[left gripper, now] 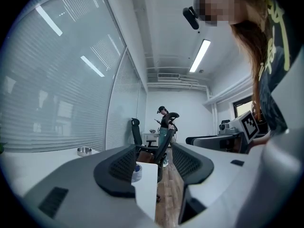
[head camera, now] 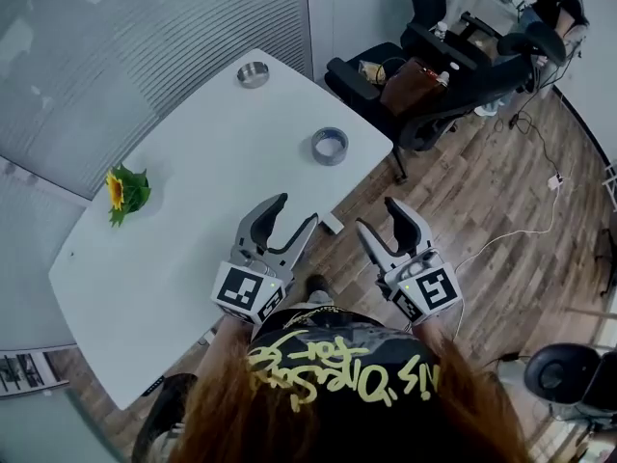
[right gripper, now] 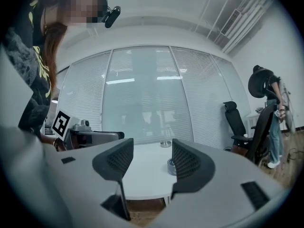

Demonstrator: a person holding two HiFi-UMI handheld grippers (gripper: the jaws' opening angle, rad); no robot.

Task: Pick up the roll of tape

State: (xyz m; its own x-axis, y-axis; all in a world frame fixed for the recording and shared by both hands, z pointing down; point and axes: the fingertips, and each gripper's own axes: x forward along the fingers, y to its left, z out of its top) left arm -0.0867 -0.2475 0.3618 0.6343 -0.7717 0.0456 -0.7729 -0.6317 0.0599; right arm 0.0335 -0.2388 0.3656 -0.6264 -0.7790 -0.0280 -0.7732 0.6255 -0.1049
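Holds left gripper (head camera: 294, 212) over table (head camera: 193, 258) edge and right gripper (head camera: 378, 216) just off it, above wood floor (head camera: 482, 239), side by side. Keeps both sets of fingers apart, nothing clamped. Finds tape (head camera: 329, 146) flat on table ahead, near edge by chair (head camera: 424, 75), well apart from both. Notes sunflower (head camera: 123, 191) at left, metal bowl (head camera: 253, 73) at far corner.

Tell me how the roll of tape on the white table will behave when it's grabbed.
The roll of tape lies flat, hole up, so it probably won't roll. It looks like a stiff ring, likely light, and should keep its shape when gripped. On the smooth white table a sideways nudge may just slide it.
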